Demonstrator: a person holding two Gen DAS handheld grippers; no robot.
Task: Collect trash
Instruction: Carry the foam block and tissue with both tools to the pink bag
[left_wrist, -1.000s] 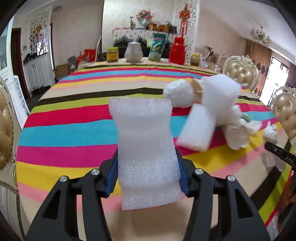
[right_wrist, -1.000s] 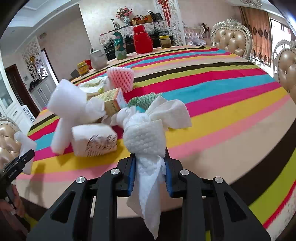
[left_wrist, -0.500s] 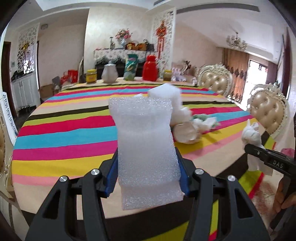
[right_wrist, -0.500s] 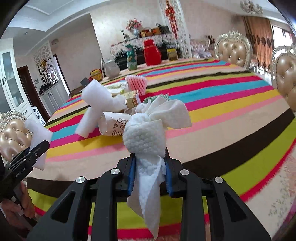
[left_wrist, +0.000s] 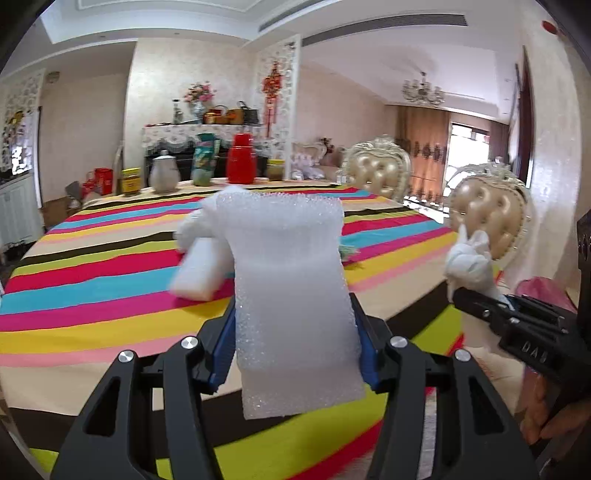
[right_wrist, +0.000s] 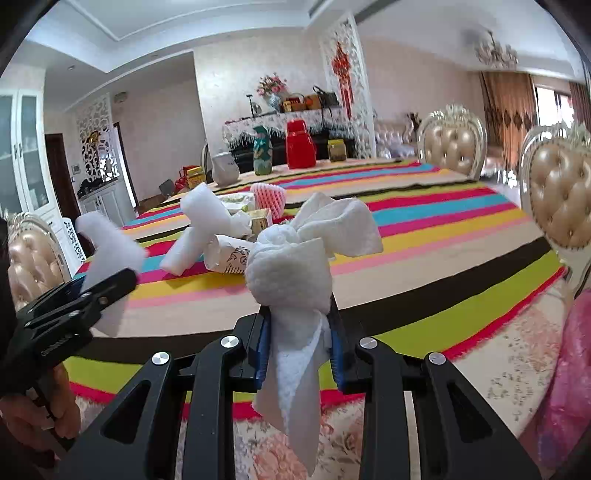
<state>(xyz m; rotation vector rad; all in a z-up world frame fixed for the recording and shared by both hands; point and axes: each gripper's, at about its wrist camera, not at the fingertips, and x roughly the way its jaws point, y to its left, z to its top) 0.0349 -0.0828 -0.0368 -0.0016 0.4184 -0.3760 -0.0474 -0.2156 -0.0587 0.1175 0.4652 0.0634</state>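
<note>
The big round table under a cloth of bright pink, yellow, blue and brown stripes serves as the landmark; both grippers hang just off its near edge.

On the table's middle lies the trash pile: white foam blocks, a pink foam fruit net, a small yellowish carton and a rolled printed paper cup, all touching or overlapping. At the table's far edge stand a red canister and a grey jug.

The left gripper has its blue pads pressed on both sides of an upright white foam wrap sheet, jaws about half apart.

The right gripper, nearly closed, pinches a crumpled white paper towel above the table's rim.
</note>
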